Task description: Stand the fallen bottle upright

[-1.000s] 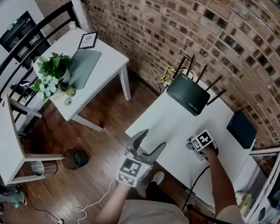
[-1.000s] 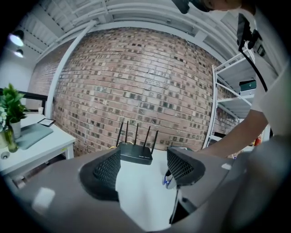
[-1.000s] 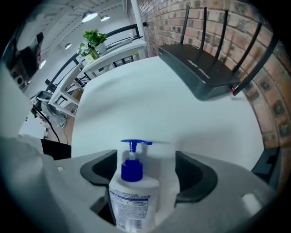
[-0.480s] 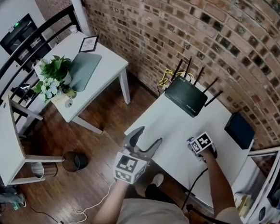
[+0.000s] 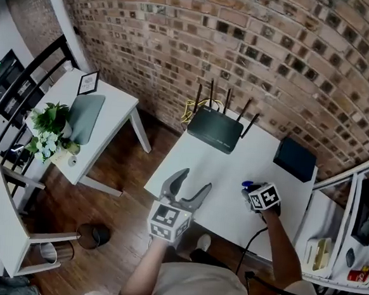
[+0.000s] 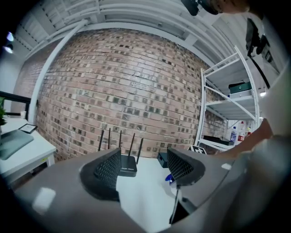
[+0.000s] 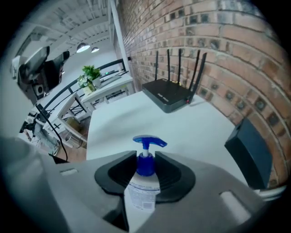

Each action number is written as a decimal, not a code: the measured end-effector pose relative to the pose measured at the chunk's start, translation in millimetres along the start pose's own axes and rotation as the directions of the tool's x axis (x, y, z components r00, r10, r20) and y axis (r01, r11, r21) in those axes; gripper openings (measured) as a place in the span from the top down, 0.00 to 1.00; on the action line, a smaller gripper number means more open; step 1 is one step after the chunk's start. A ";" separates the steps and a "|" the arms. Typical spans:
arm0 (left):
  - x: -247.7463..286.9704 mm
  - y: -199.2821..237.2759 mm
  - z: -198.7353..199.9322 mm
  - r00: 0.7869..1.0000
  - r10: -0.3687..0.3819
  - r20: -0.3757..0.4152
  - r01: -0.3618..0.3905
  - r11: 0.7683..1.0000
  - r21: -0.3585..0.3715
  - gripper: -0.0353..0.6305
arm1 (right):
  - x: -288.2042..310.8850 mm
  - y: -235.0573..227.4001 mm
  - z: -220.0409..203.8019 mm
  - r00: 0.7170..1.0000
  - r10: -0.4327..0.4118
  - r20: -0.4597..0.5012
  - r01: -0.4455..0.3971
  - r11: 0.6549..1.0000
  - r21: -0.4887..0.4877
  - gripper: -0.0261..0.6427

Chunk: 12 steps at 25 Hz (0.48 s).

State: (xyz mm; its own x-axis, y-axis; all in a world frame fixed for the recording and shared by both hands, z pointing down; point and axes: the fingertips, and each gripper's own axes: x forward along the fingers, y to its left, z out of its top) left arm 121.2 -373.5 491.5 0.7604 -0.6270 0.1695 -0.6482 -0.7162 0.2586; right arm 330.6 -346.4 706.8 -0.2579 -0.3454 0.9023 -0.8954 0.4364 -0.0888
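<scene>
A white pump bottle with a blue pump head sits between the jaws of my right gripper, which is shut on its neck and shoulder. The pump points away from the gripper, over the white table. In the head view the right gripper hangs over the table's right front part, with the blue pump peeking out at its left. My left gripper is open and holds nothing, near the table's front edge. From the left gripper view the blue pump shows just past the right jaw.
A black router with several antennas stands at the table's back by the brick wall. A dark box lies at the back right. A second white table with a plant is at left, a white shelf at right.
My right gripper has shut on the bottle and risen off the table with it. The left gripper has lifted a little and stays open. The head view has shifted.
</scene>
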 end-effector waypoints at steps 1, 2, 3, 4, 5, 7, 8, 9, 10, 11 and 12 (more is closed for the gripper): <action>4.1 -6.5 1.5 1.000 -0.018 0.000 0.018 1.000 0.004 0.45 | -9.9 -2.5 -3.8 0.999 -0.023 0.036 0.022 0.999 0.032 0.79; 8.2 -13.4 2.7 0.999 -0.037 -0.001 0.037 0.999 0.010 0.45 | -19.7 -5.1 -8.6 0.996 -0.049 0.073 0.044 0.997 0.068 0.79; 12.5 -20.9 3.5 0.998 -0.057 -0.004 0.057 0.998 0.017 0.45 | -29.2 -7.6 -14.3 0.991 -0.077 0.111 0.065 0.992 0.108 0.79; 16.9 -28.7 3.9 0.997 -0.078 -0.007 0.079 0.997 0.025 0.45 | -38.1 -9.6 -20.8 0.983 -0.105 0.148 0.083 0.985 0.149 0.79; 21.2 -36.7 4.0 0.995 -0.100 -0.010 0.101 0.994 0.034 0.45 | -46.5 -10.8 -27.3 0.974 -0.132 0.186 0.096 0.977 0.189 0.79; 29.2 -52.0 4.0 0.990 -0.142 -0.019 0.143 0.988 0.050 0.45 | -61.4 -10.7 -39.7 0.947 -0.184 0.261 0.117 0.960 0.253 0.79; 32.5 -59.1 3.8 0.987 -0.161 -0.025 0.163 0.985 0.057 0.45 | -67.5 -9.8 -46.5 0.933 -0.213 0.291 0.129 0.951 0.282 0.79; 35.4 -65.5 3.3 0.983 -0.178 -0.030 0.180 0.982 0.062 0.45 | -72.6 -8.5 -53.7 0.918 -0.243 0.313 0.143 0.940 0.310 0.79; 37.8 -71.4 2.5 0.981 -0.193 -0.035 0.195 0.979 0.066 0.45 | -76.4 -6.5 -60.6 0.904 -0.274 0.328 0.161 0.929 0.332 0.79; 40.1 -76.7 1.4 0.978 -0.206 -0.039 0.208 0.976 0.069 0.45 | -79.3 -4.3 -66.7 0.891 -0.304 0.338 0.180 0.919 0.351 0.79; 42.1 -81.4 0.2 0.975 -0.217 -0.043 0.219 0.973 0.072 0.45 | -81.5 -2.0 -71.8 0.878 -0.333 0.344 0.199 0.908 0.370 0.79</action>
State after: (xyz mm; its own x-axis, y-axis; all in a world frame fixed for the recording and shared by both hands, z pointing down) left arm 206.0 -341.7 477.4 0.8839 -0.4430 0.1500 -0.4667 -0.8565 0.2206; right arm 379.5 -259.5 663.7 -0.0532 -0.7344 0.6767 -0.9982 0.0201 -0.0566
